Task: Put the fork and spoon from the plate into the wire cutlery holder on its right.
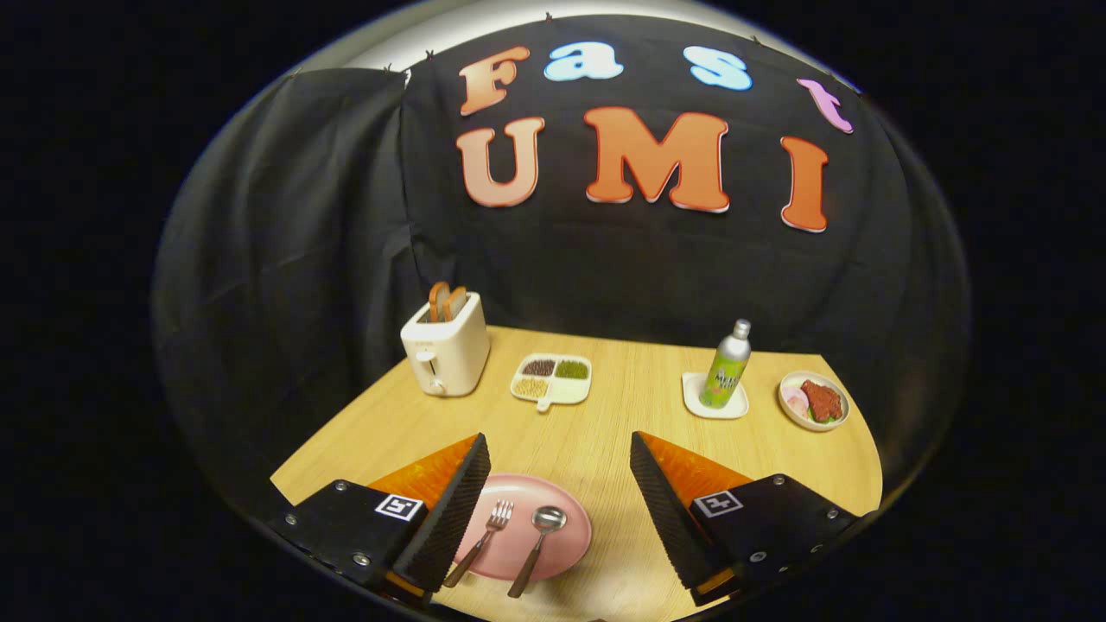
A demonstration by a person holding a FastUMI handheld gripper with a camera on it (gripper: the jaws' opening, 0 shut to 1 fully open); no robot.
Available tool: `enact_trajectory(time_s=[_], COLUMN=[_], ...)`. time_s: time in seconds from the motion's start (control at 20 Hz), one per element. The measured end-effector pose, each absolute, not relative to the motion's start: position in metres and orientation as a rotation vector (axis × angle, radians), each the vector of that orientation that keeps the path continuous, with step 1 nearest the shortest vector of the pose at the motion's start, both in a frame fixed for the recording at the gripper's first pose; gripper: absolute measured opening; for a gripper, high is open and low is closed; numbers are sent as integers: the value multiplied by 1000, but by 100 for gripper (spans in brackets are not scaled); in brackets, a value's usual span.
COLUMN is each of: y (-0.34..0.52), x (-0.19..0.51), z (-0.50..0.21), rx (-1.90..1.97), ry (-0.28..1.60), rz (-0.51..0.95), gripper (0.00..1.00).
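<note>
Nothing is moved yet: fork (489, 534) and spoon (537, 541) are lying on the plate (570, 536), at six o'clock on the counter (622, 406). The hand-held gripper (557, 497) is hovering above, fingers spread wide, holding nothing.

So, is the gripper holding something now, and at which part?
Nothing is held. The gripper is open above the pink plate, where the fork and spoon lie untouched between its fingers.

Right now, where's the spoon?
In the gripper view, the spoon lies on the pink plate just right of the fork, between the open tongs, nearer the left finger.
</note>
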State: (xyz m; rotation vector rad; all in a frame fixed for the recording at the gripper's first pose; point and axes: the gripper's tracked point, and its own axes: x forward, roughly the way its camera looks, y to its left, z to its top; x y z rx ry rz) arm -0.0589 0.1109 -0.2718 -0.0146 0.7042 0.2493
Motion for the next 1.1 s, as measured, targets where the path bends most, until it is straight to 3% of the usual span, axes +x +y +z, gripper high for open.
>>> enact_trajectory(time_s=[0.3, 0.55, 0.85, 1.1], y=[126, 131, 125, 131], x=[-107, -132, -151, -168], z=[-350, -399, -435, -452], rx=[-26, -27, -97, -74], ry=[968, 1117, 1259, 1350], rz=[260, 233, 194, 158], gripper=[97, 87, 67, 36])
